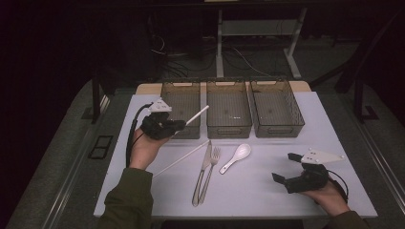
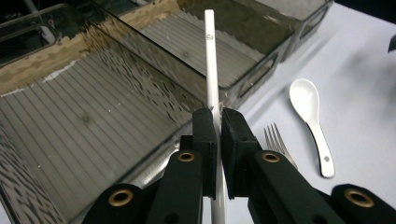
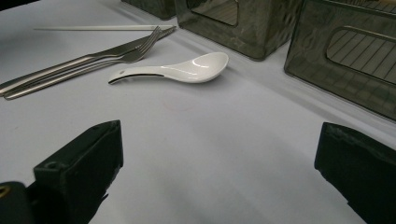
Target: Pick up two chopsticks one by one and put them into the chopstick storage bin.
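Observation:
My left gripper [image 1: 180, 124] hovers at the front of the left bin [image 1: 181, 101], shut on a white chopstick [image 1: 197, 114] whose free end points up and to the right. In the left gripper view the chopstick [image 2: 211, 60] rises from between the closed jaws [image 2: 218, 116] over the bin walls. A second white chopstick [image 1: 181, 159] lies on the table, slanted. Beside it rest a knife [image 1: 204, 167], a fork [image 1: 213, 164] and a white spoon [image 1: 237, 156]. My right gripper [image 1: 285, 167] rests low at the right front, open and holding nothing; in its own view [image 3: 222, 140] the spoon [image 3: 187, 71] lies ahead.
Three dark see-through bins stand in a row at the back: left, middle [image 1: 228, 107] and right [image 1: 277, 107]. The white table surface [image 1: 258, 191] has free room between the cutlery and my right gripper. Beyond the table's far edge are cables and desk legs.

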Demonstrator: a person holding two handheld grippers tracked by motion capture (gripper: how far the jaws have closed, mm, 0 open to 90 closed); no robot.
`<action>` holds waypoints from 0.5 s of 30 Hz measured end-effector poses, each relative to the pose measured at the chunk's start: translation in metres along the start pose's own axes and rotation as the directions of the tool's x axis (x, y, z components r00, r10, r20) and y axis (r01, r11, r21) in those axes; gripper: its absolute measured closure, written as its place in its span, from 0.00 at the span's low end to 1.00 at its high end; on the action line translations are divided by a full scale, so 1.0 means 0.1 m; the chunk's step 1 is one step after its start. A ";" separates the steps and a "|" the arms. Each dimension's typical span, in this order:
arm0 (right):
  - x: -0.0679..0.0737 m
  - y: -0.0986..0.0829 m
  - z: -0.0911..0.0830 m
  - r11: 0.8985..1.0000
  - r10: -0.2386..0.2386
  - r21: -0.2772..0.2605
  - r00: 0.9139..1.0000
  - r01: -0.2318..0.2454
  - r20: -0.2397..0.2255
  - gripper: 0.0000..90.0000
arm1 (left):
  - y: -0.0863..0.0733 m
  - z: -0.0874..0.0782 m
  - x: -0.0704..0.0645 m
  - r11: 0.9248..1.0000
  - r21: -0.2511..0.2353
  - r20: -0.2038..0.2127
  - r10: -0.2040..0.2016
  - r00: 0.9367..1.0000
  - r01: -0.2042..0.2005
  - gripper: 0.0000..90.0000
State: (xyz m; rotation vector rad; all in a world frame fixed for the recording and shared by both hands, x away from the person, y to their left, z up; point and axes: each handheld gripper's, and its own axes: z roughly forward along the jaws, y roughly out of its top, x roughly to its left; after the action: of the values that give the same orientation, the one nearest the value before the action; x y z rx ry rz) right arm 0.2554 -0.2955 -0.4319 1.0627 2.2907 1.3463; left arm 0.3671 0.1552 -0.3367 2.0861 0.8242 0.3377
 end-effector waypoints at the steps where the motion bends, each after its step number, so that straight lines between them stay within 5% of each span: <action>1: -0.01 0.00 0.00 1.000 -0.008 -0.005 1.000 0.008 0.002 0.01 | 0.01 0.01 0.02 1.000 -0.001 -0.001 -0.004 1.000 0.004 0.94; 15: -0.01 0.00 0.00 1.000 -0.005 -0.014 1.000 0.005 0.004 0.01 | 0.12 0.13 0.26 0.999 0.017 -0.063 -0.037 0.997 0.038 0.94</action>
State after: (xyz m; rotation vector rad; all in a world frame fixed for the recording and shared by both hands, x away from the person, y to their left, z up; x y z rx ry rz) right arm 0.2560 -0.2968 -0.4318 1.0533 2.2768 1.3547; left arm 0.3978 0.1592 -0.3359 2.0834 0.9054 0.3785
